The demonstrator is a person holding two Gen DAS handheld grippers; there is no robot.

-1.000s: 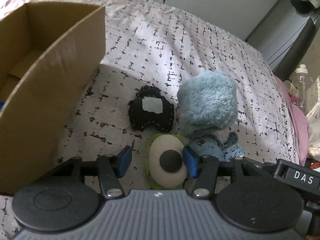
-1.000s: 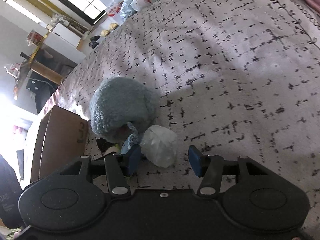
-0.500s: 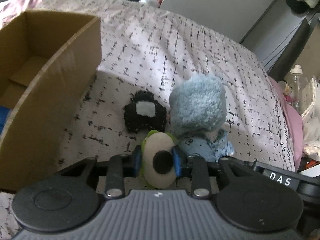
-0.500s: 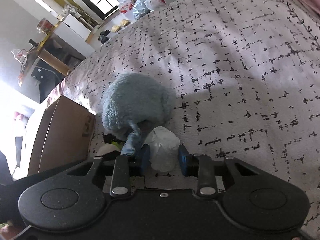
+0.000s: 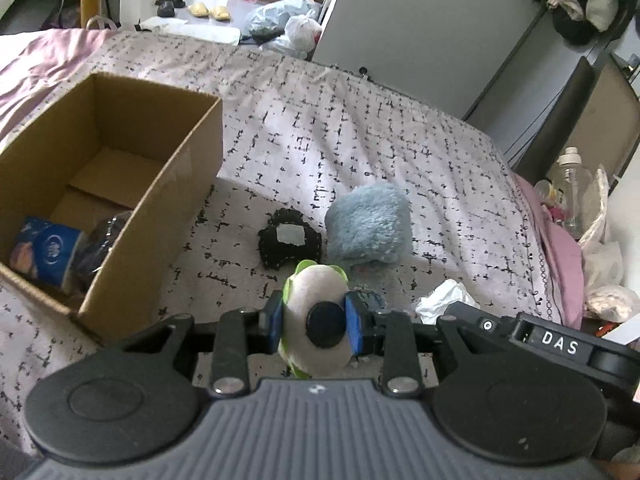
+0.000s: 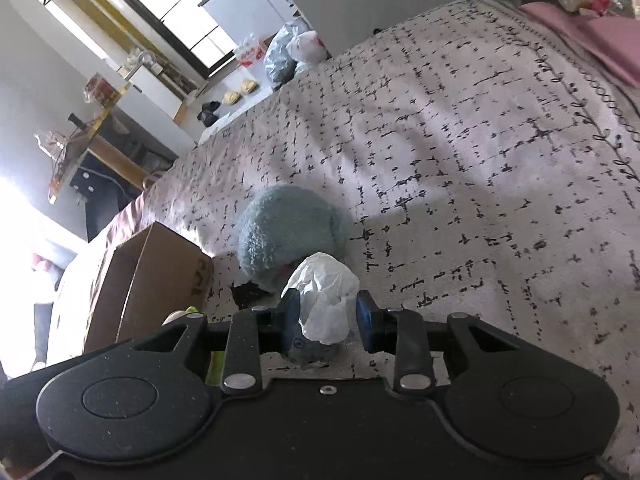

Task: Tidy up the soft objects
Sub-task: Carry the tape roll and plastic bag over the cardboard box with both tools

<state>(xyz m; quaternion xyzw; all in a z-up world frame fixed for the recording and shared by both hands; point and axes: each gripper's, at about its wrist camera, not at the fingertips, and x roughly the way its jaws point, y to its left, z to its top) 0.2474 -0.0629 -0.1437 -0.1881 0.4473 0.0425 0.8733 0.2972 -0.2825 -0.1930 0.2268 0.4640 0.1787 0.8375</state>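
1. Cream plush with a green rim and a black pupil, the eyeball toy (image 5: 316, 326) sits squeezed between the blue fingers (image 5: 275, 318) of the left gripper (image 5: 314, 320). The jaws have just been closing and now clamp it on both flanks.
2. The right gripper (image 6: 326, 316) grasps a crumpled white tissue wad (image 6: 324, 300). Its jaws have likewise just been closing, and a blue fuzzy bit shows just beneath the wad.
3. The step in hand looks like carrying both catches to the cardboard box (image 5: 176, 184), which stands ahead and to the left of the left fingers, with a blue packet (image 5: 46, 248) and a dark bundle (image 5: 98, 244) already inside.
4. To do it well, keep the squeeze steady, since both things are compressible and could slip. Clear the near box wall before going across, and release only once over the open box floor.
5. Beyond the left fingers a black felt toy (image 5: 288, 238) and a fluffy blue plush (image 5: 368, 226) lie on the bed cover (image 5: 400, 140), touching or nearly so. Avoid brushing them.
6. Both grippers point steeply down at the bed, the right one close beside the left, so they should go to the box one after the other.
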